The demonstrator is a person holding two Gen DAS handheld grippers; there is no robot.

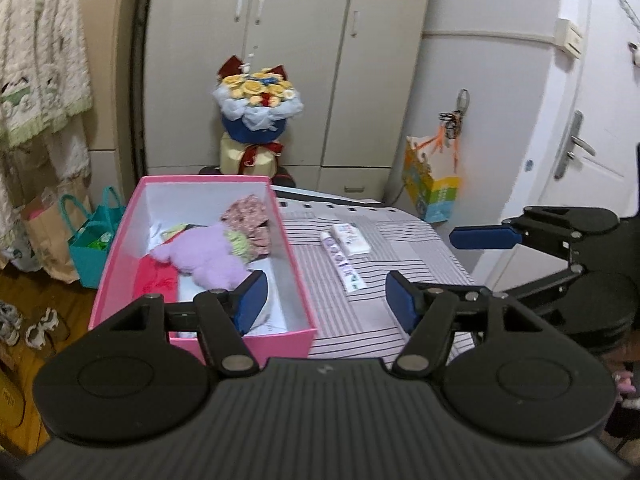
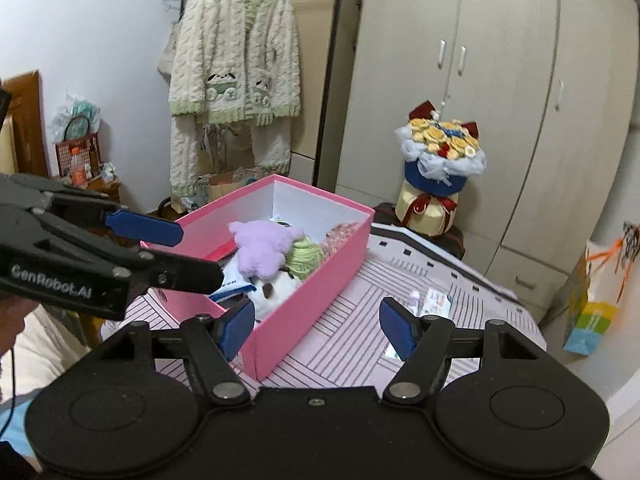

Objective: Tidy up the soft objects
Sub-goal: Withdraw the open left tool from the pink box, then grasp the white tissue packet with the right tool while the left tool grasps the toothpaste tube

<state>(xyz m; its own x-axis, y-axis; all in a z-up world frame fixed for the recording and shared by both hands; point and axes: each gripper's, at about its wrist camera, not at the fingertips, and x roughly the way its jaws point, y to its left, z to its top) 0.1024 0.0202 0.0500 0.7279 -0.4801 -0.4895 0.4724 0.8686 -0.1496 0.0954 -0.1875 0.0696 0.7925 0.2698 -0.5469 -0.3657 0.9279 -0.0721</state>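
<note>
Fluffy purple plush toy (image 1: 204,254), matt pink box (image 1: 200,264), probably cardboard, striped cloth (image 1: 400,256)

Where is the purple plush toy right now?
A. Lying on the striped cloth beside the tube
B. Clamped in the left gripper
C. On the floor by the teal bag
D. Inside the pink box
D: the purple plush toy lies within the walls of the pink box, and both grippers are open and empty.
</note>
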